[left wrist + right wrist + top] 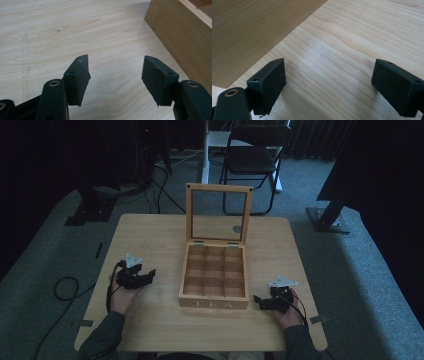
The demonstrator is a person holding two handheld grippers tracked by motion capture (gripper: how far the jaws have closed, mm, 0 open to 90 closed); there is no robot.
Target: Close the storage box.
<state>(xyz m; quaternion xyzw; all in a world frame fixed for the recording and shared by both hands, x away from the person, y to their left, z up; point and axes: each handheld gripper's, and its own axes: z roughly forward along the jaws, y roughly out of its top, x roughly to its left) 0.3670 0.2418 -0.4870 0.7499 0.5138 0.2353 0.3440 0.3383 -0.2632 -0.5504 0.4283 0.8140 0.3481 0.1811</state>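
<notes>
A wooden tea box marked TEA stands in the middle of the table, its glass-paned lid upright and its several compartments bare. My left gripper rests on the table to the box's left, jaws open with only tabletop between them; in the left gripper view the box's side wall stands just to the right. My right gripper lies by the box's front right corner, open too, nothing between its fingers, with the box wall at upper left.
The light wood table has bare room on both sides of the box. A small round disc shows through the lid's pane on the far tabletop. A black folding chair and stand legs lie beyond the far edge.
</notes>
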